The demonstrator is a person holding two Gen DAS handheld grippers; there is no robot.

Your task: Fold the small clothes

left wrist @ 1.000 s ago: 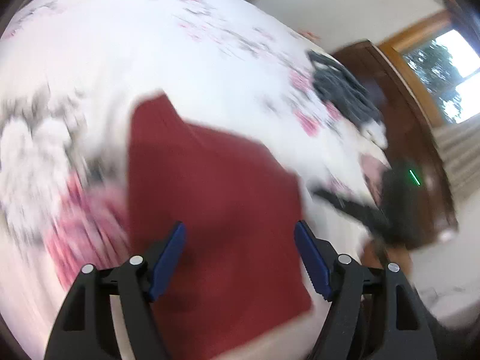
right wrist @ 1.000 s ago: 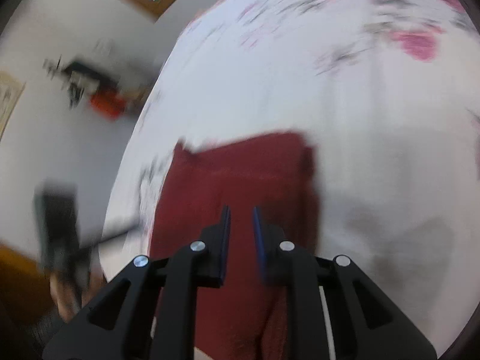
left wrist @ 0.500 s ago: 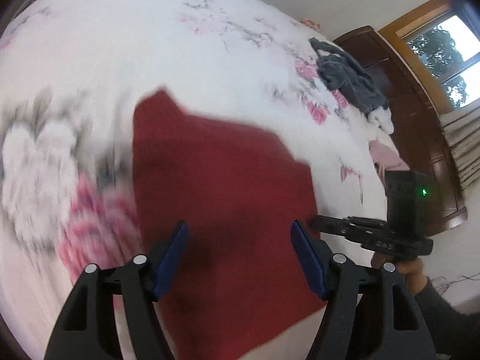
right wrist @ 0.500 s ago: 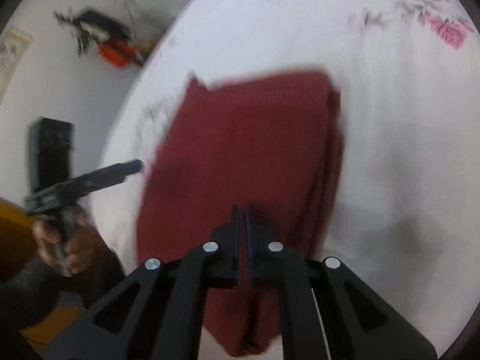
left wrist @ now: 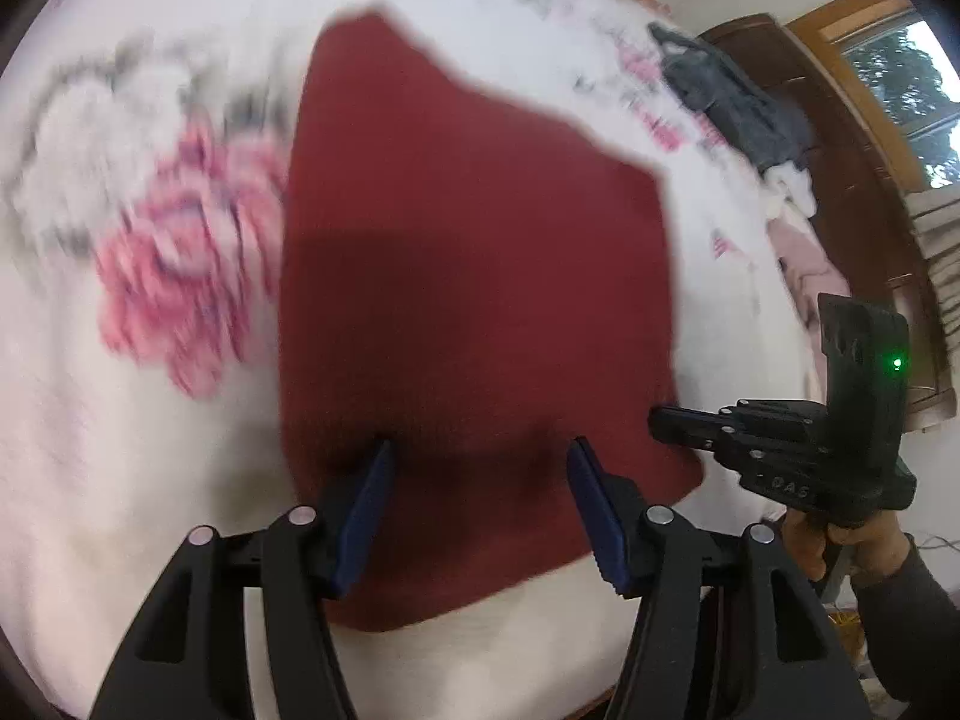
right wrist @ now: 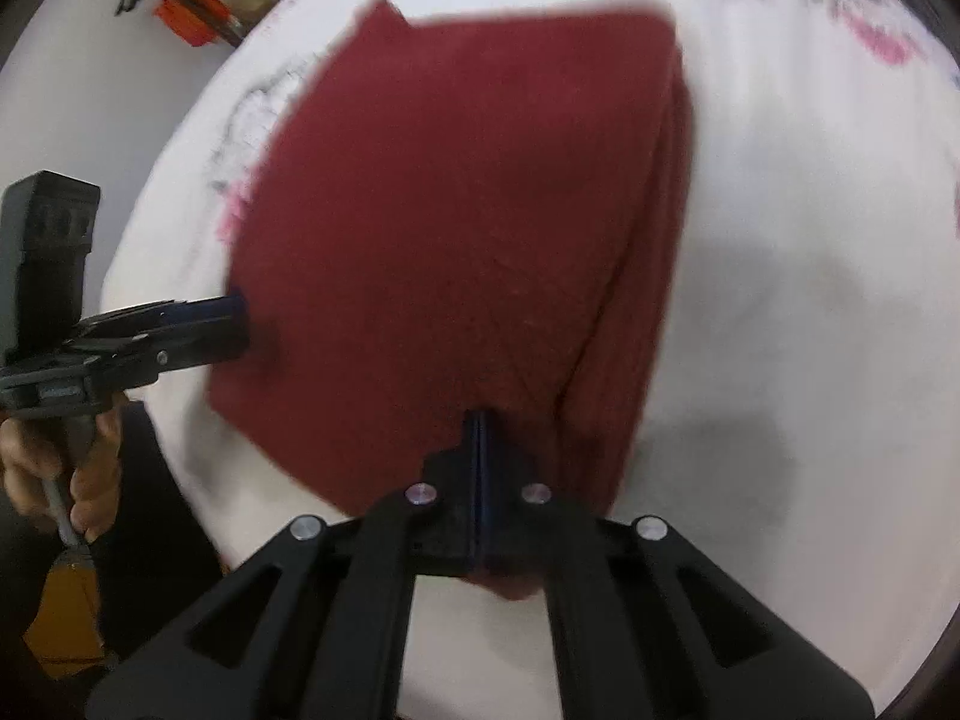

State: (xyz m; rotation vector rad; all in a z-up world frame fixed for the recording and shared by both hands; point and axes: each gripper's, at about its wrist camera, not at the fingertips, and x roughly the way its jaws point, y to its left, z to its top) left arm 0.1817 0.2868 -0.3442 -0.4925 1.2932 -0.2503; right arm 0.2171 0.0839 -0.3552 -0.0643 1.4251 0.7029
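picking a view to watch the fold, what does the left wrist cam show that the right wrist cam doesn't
Only the left wrist view shows the dark grey clothes pile near the brown wooden cabinet and window, and the right claw from the side at the cloth's edge. Only the right wrist view shows the layered folded edge of the cloth and the orange object on the wall. Both show the dark red knitted cloth on the white floral bedsheet, and both claws.
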